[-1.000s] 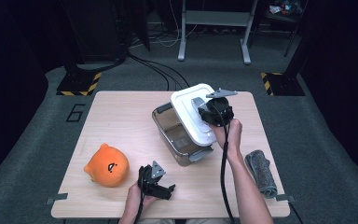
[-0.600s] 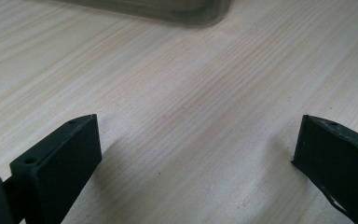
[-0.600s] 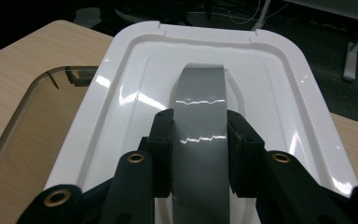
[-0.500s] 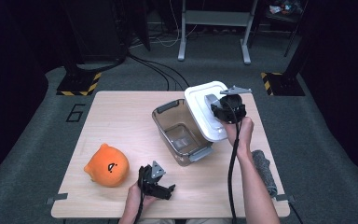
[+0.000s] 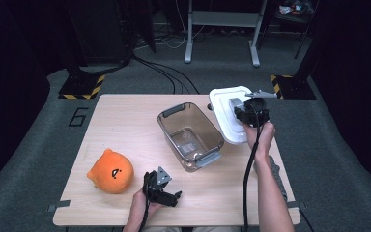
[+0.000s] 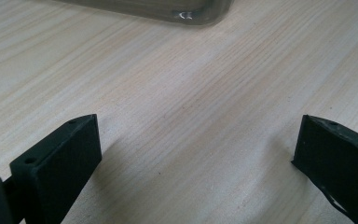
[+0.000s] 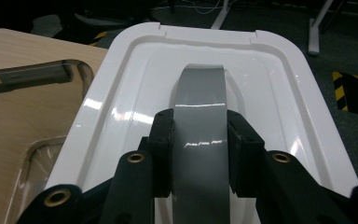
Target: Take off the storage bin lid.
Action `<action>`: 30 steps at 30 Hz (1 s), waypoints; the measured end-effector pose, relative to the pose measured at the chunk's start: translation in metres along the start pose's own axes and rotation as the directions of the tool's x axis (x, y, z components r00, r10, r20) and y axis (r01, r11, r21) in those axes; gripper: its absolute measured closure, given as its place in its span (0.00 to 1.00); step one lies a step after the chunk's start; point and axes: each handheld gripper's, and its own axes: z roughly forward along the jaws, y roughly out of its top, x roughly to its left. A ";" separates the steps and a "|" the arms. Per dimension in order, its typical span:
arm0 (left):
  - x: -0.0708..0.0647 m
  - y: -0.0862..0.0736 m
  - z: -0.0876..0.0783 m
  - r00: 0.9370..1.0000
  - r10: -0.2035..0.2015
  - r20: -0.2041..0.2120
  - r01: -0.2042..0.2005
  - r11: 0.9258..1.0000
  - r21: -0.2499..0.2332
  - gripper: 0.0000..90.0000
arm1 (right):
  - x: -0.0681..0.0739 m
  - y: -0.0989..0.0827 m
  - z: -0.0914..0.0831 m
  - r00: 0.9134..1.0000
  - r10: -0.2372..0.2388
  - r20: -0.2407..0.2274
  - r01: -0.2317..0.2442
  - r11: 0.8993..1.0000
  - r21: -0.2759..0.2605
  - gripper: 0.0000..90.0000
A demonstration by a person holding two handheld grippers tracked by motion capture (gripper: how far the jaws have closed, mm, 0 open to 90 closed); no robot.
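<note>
A clear plastic bin [image 5: 191, 136] with grey latches stands uncovered in the middle of the wooden table [image 5: 125, 121]. Its white lid [image 5: 225, 116] hangs in the air off the bin's right side, near the table's right edge. My right gripper [image 5: 241, 110] is shut on the lid's grey handle [image 7: 199, 116], one pad on each side of it. In the right gripper view the lid [image 7: 135, 88] tilts away and the bin [image 7: 32, 112] lies to its left. My left gripper [image 5: 170, 197] rests open at the front of the table, jaws wide apart over bare wood [image 6: 191, 116].
An orange plush toy [image 5: 111, 170] with a black face mark lies at the front left. A grey cloth [image 5: 278, 174] sits by the right forearm at the table's right edge. Dark floor with cables and a metal stand [image 5: 222, 29] lies beyond the table.
The right gripper has carried the white lid off the bin toward the right and slightly down, uncovering it. The left gripper has stayed put.
</note>
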 end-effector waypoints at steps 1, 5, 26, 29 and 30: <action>0.000 0.000 0.000 1.000 0.000 0.000 0.000 1.000 0.000 0.00 | -0.002 -0.001 0.001 1.000 0.005 0.007 -0.005 1.000 0.006 0.74; 0.000 0.000 0.000 1.000 0.000 0.000 0.000 1.000 0.000 0.00 | -0.009 -0.006 0.006 0.999 0.013 0.038 -0.014 1.000 0.009 0.74; 0.000 0.000 0.000 1.000 0.004 0.000 -0.004 1.000 0.001 0.00 | -0.027 -0.039 0.055 0.993 0.076 0.095 -0.081 0.995 0.055 0.74; 0.000 0.000 0.000 1.000 0.004 0.000 -0.004 1.000 0.000 0.00 | -0.027 -0.044 0.062 0.992 0.087 0.092 -0.093 0.994 0.063 0.74; 0.000 0.000 0.000 1.000 0.004 0.000 -0.004 1.000 0.000 0.00 | -0.026 -0.046 0.065 0.992 0.089 0.090 -0.095 0.993 0.065 0.74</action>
